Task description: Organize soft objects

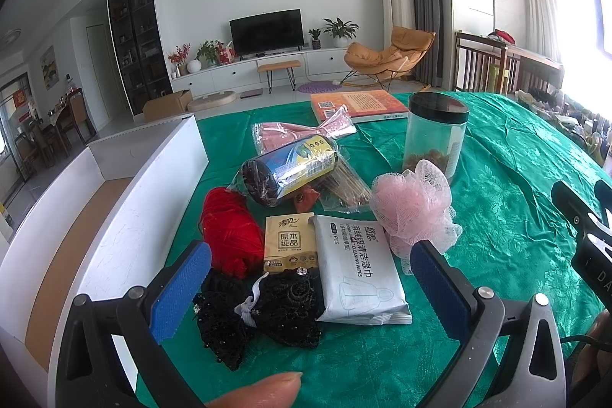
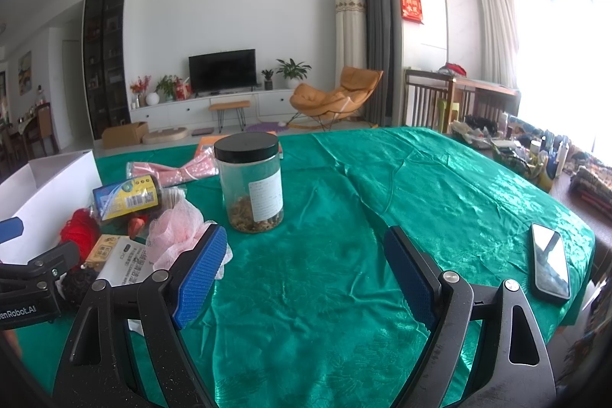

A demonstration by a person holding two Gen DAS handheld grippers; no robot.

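Both grippers, left (image 1: 310,278) and right (image 2: 302,274), hover wide and unloaded; white open-topped box (image 1: 114,236) appears unfilled, so red yarn ball (image 1: 227,228), black lace pouch (image 1: 264,312) and pink mesh sponge (image 1: 415,205) await sorting.

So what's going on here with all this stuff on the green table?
A person holds two handheld grippers over a green cloth, sorting soft things. The left gripper hovers, jaws wide open, over the black lace pieces and wipes pack, holding nothing. The right gripper is open over bare cloth. The red yarn and pink bath pouf lie untouched beside the white box.
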